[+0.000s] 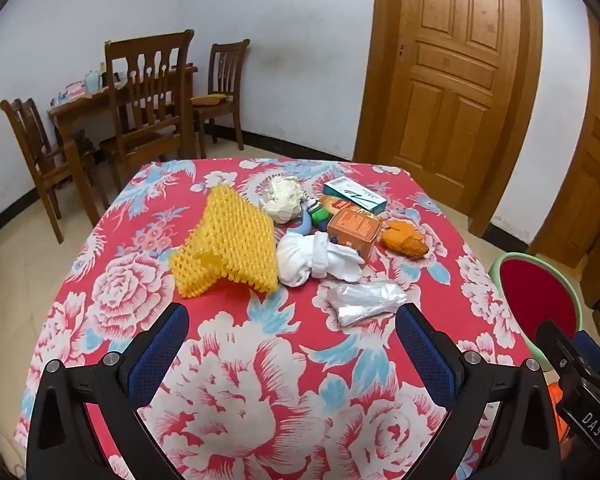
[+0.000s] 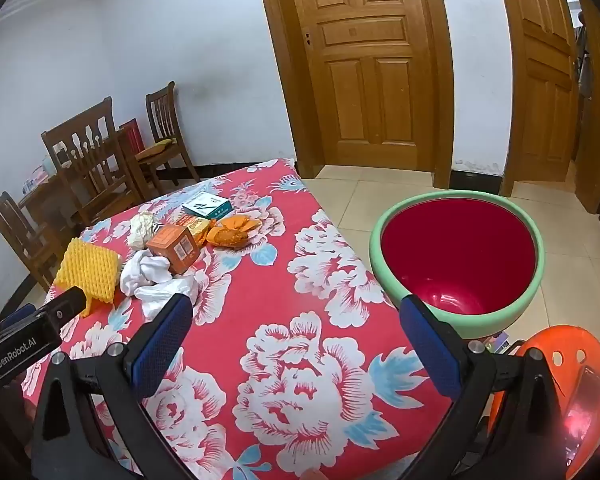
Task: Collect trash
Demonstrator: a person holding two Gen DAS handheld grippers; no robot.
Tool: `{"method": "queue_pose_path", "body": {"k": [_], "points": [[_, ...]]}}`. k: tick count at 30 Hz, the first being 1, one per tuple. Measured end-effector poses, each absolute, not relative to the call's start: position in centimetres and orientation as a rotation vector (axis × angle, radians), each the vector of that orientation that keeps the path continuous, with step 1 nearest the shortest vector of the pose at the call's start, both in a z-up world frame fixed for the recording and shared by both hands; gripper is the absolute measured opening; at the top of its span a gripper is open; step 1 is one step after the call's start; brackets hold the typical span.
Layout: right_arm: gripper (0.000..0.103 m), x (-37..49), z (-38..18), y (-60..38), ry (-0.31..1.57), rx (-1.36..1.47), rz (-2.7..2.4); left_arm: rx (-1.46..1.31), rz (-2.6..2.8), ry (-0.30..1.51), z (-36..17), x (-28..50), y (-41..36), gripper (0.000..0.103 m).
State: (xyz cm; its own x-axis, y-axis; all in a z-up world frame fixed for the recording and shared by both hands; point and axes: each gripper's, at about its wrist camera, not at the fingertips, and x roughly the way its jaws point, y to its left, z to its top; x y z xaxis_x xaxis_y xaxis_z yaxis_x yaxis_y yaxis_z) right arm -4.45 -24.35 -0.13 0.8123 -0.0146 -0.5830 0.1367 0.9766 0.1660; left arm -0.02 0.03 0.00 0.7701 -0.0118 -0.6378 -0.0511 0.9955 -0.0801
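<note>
Trash lies in a heap on the red flowered tablecloth (image 1: 260, 360): a yellow foam net (image 1: 228, 244), a crumpled white tissue (image 1: 318, 258), a clear plastic wrapper (image 1: 362, 300), an orange box (image 1: 354, 230), a teal box (image 1: 354, 194), a cream paper ball (image 1: 284, 198) and an orange wrapper (image 1: 404, 240). My left gripper (image 1: 292, 344) hovers open over the cloth, just short of the heap, with nothing between its fingers. My right gripper (image 2: 296, 340) is open too, empty, above the table's right side beside the red bin with a green rim (image 2: 458, 256). The heap lies far left in the right wrist view, led by the orange box (image 2: 174, 246).
The bin (image 1: 538, 300) stands on the tiled floor off the table's right edge. An orange plastic stool (image 2: 572, 392) is beside it. A wooden dining table with chairs (image 1: 140, 108) stands at the back left; wooden doors (image 1: 452, 60) are behind.
</note>
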Motion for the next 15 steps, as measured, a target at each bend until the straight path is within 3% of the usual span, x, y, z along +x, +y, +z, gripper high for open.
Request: {"method": "queue_pose_path", "body": {"k": [15], "points": [[0.101,-4.40,-0.18,-24.34,0.622,0.201,-0.081,-0.097,0.029,0.700,0.10,-0.36,0.40,0.102]]}}
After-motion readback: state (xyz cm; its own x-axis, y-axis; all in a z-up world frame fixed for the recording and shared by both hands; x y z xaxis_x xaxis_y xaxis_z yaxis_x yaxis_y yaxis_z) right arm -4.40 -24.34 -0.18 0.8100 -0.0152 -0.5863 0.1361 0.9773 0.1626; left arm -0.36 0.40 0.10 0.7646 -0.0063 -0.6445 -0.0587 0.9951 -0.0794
